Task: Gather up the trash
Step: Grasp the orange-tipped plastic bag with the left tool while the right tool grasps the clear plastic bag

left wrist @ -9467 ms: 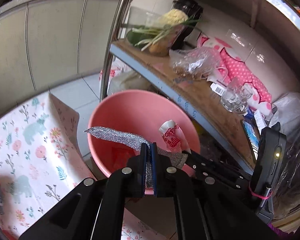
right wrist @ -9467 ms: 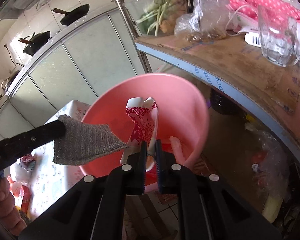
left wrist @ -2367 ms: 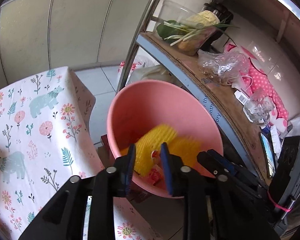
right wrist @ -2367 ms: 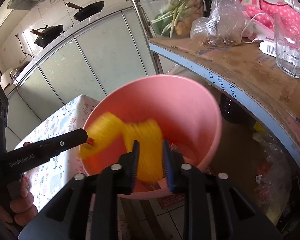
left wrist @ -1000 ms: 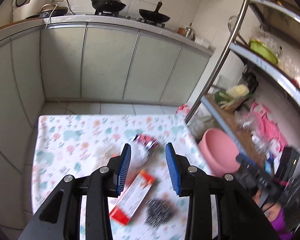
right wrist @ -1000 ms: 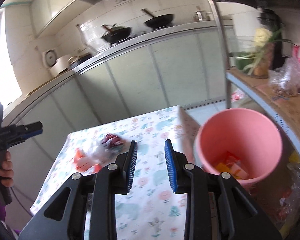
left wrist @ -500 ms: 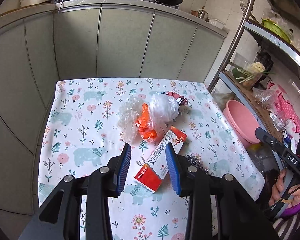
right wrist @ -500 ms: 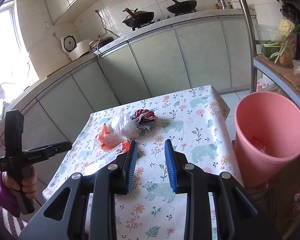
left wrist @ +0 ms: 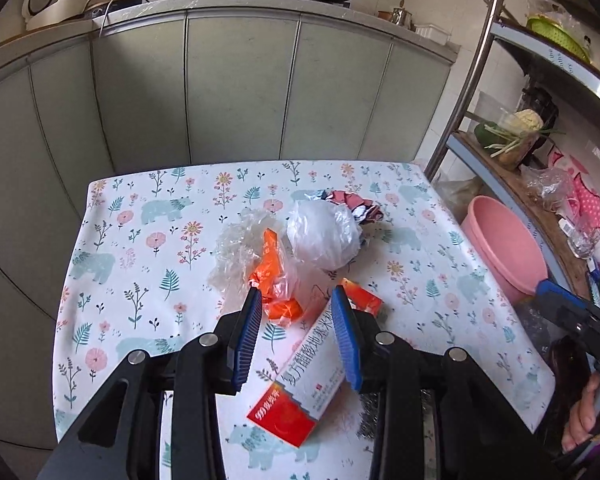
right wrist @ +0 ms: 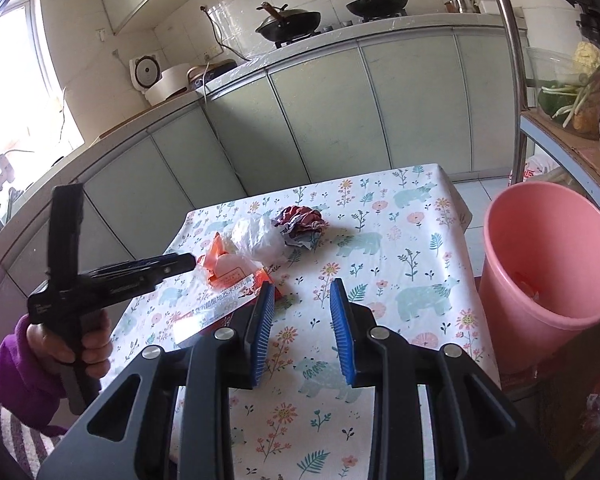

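Trash lies on the floral tablecloth (left wrist: 140,240): a red-and-white medicine box (left wrist: 308,364), an orange wrapper in clear plastic (left wrist: 274,276), a white plastic bag ball (left wrist: 324,236), a crumpled red wrapper (left wrist: 352,204) and a steel scourer (left wrist: 370,416). My left gripper (left wrist: 296,328) is open and empty, hovering above the orange wrapper and the box. My right gripper (right wrist: 302,320) is open and empty over the table (right wrist: 380,280), right of the box (right wrist: 220,304). The pink bucket (right wrist: 548,264) stands beside the table's right edge; it also shows in the left wrist view (left wrist: 504,248).
A metal rack (left wrist: 512,168) with vegetables, bags and a glass stands right of the bucket. Grey-green kitchen cabinets (left wrist: 240,88) run behind the table, with woks on the counter. The table edge drops off at the right towards the bucket.
Both grippers have left the bucket, opened empty and come back over the table. In the last half second the left gripper has closed in on the orange wrapper and box.
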Demonstrator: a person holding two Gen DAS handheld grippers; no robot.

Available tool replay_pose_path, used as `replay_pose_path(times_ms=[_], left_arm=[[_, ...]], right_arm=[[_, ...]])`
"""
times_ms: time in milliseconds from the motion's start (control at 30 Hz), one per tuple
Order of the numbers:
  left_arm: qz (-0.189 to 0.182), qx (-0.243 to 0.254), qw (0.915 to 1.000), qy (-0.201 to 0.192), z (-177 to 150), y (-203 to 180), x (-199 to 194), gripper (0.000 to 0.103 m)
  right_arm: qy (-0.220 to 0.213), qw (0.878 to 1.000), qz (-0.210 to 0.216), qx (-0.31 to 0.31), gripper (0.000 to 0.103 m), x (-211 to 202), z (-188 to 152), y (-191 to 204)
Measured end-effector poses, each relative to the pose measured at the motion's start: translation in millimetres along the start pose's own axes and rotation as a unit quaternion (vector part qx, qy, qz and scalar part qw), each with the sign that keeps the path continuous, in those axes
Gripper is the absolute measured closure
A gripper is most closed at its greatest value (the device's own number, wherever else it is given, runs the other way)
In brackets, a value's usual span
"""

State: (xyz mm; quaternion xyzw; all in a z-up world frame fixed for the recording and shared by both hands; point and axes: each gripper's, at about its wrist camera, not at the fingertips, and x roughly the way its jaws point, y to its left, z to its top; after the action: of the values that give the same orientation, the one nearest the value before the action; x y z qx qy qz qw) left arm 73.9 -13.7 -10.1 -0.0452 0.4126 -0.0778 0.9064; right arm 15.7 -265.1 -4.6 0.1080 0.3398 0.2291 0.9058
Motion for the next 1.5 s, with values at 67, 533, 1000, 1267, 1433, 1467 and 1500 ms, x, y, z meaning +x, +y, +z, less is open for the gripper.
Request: replay_pose_path(times_ms=[67,533,1000,1267,1433,1467,1500], left_arm=[[0.007,0.004,1.0000,0.002,1,0,9,0.068],[0.001,-0.021,0.9992,-0.033,5,24,-2,0.095],[-0.021,-0.091,0.9931,-0.072,-6,74,-52,0.095],[-0.030,-0.100,0.9923,-0.066,-6,78,-42,0.095],[-0.035,-0.100,0.9920,-0.069,-1,77,-40,0.095],[-0.036,-0.100,0.9919,-0.069,0,77,-40,0.095],[-0.037,-0.101,0.9918,-0.069,1,77,-40,0.095]], right_arm=[[0.005,1.000,0.001,0.007,0.073,2,0,-3],[0.048,0.999,0.019,-0.010,0.064,61,27,18],[0.113,0.992,0.010,-0.061,0.059,152,44,56],[0.139,0.986,-0.004,-0.087,0.056,196,39,65],[0.149,0.983,0.005,-0.104,0.072,206,35,68],[0.147,0.984,0.008,-0.103,0.075,204,36,67],[0.143,0.984,0.012,-0.101,0.077,202,37,68]])
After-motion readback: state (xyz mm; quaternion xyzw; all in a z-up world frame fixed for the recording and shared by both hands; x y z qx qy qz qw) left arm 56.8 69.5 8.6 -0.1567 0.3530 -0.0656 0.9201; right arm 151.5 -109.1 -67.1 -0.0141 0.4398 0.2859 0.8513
